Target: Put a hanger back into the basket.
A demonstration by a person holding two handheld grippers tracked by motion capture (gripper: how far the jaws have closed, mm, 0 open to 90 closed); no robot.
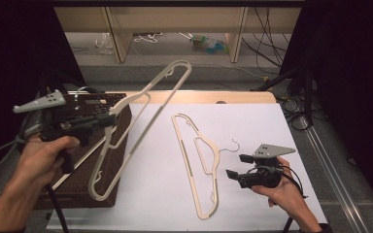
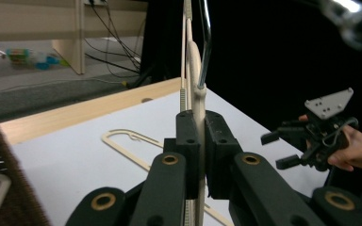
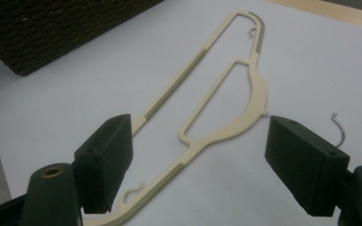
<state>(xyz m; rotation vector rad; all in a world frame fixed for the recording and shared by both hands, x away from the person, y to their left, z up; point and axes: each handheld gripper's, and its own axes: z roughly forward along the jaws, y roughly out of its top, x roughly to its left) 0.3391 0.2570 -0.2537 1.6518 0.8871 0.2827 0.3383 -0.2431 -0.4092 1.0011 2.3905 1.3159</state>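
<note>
My left gripper (image 1: 110, 119) is shut on a cream plastic hanger (image 1: 125, 103) and holds it tilted in the air above the basket's right edge. In the left gripper view the jaws clamp the neck of this hanger (image 2: 195, 61) just below its metal hook. A second cream hanger (image 1: 217, 184) lies flat on the white sheet, its wire hook (image 1: 233, 142) pointing right. My right gripper (image 1: 238, 165) stands open just right of it. In the right gripper view the lying hanger (image 3: 257, 92) is beyond the spread gripper (image 3: 198, 155), with nothing between the fingers.
A dark woven basket (image 1: 73, 194) stands at the table's left side. The white sheet (image 1: 252, 126) covers a wooden tabletop (image 1: 199, 97). Shelving legs and loose cables (image 1: 272, 58) are on the floor behind the table.
</note>
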